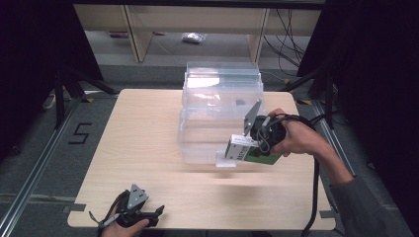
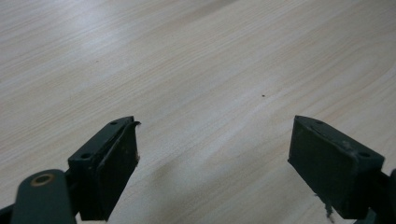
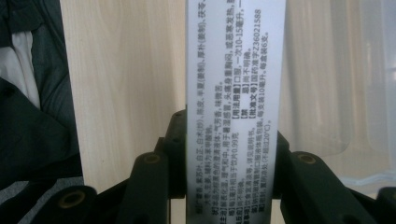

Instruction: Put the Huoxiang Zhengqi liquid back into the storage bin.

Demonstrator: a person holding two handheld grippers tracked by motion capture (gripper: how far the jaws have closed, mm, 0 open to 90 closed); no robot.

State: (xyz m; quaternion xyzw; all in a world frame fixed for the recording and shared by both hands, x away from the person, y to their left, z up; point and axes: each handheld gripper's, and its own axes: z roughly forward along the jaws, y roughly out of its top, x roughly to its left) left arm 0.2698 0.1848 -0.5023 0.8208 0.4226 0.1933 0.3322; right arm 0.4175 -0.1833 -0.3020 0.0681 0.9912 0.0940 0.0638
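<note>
Two claws: the right claw point(image 1: 249, 143) grips a box point(image 1: 249, 150); the left claw point(image 1: 153, 215) is wide open and holds nothing.
Box: a small white and green packet with tiny print point(image 3: 233, 112), pinched flat between the right claw's jaws, held up just in front of the bin point(image 1: 220, 111).
Left claw spot: low at the near edge of the tabletop point(image 1: 148, 143), well apart from the box.
Done: the box is picked up and is right by the bin.
Left to do: I think the box goes in the bin, and it is not in yet.
Bin: clear plastic, at the far middle of the tabletop. It looks empty, but shine makes it hard to be sure.
</note>
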